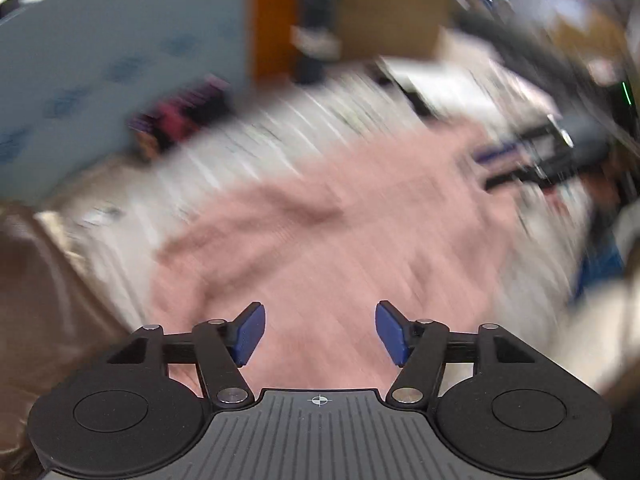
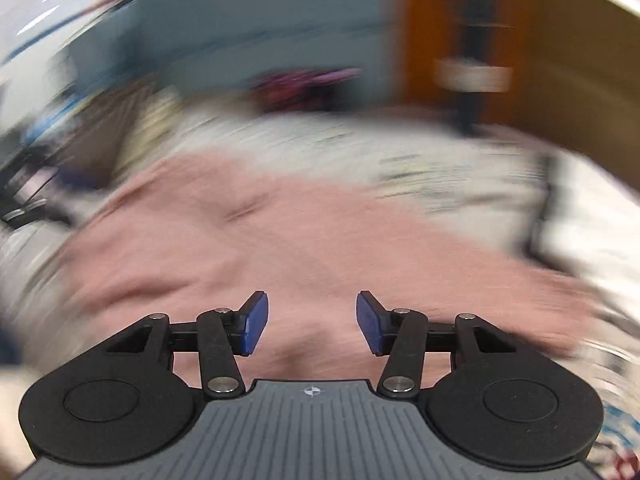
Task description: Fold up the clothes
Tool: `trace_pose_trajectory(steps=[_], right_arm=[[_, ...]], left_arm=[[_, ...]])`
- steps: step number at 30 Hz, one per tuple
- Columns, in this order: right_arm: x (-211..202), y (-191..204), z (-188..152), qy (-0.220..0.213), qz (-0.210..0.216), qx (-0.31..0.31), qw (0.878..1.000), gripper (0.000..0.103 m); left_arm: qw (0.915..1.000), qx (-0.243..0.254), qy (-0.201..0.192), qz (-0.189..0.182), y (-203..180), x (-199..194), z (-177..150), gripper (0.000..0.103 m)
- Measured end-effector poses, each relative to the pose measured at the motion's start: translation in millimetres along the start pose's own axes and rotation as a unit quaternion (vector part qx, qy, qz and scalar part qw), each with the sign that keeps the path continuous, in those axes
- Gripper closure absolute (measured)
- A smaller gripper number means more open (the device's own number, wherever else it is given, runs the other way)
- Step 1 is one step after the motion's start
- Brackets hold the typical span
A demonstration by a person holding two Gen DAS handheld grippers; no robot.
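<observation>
A pink knitted garment (image 1: 320, 232) lies spread on a white patterned cloth (image 1: 256, 136); both views are smeared by motion blur. My left gripper (image 1: 319, 330) is open and empty, its blue pads (image 1: 250, 332) apart above the garment's near part. My right gripper (image 2: 312, 320) is open and empty above the same pink garment (image 2: 280, 236), its blue pads (image 2: 370, 322) apart. The other gripper shows as a dark shape at the right of the left wrist view (image 1: 544, 156). The garment's edges and sleeves are too blurred to make out.
A brown fabric (image 1: 44, 280) lies at the left of the left wrist view. A dark purple bundle (image 2: 296, 88) sits at the far edge of the cloth. A pale blue wall (image 1: 120, 40) and an orange panel (image 2: 424, 32) stand behind.
</observation>
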State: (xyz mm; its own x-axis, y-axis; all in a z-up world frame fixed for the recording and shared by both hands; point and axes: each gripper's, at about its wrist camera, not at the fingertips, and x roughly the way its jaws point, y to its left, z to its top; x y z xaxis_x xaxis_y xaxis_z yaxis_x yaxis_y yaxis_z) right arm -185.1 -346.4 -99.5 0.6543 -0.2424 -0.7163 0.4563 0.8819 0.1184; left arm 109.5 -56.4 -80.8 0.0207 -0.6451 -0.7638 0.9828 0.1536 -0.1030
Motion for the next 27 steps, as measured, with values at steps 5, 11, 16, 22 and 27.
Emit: trace_pose_trajectory(steps=[5, 11, 16, 22, 27], right_arm=[[-2, -86, -3, -0.055, -0.154, 0.19, 0.968, 0.056], [2, -125, -12, -0.058, -0.205, 0.268, 0.939, 0.051], [28, -136, -11, -0.021, -0.215, 0.273, 0.938, 0.049], [53, -140, -13, -0.002, -0.221, 0.291, 0.931, 0.076], [46, -123, -4, -0.027, -0.213, 0.27, 0.939, 0.094]], left_arm=[[0.9839, -0.116, -0.023, 0.134, 42, 40, 19, 0.042], [0.9829, -0.147, -0.003, 0.111, 58, 78, 33, 0.041], [0.9839, -0.117, 0.043, 0.128, 61, 106, 27, 0.042], [0.9893, -0.091, 0.041, 0.107, 53, 112, 29, 0.076], [0.9886, -0.04, 0.021, 0.144, 28, 105, 28, 0.092]])
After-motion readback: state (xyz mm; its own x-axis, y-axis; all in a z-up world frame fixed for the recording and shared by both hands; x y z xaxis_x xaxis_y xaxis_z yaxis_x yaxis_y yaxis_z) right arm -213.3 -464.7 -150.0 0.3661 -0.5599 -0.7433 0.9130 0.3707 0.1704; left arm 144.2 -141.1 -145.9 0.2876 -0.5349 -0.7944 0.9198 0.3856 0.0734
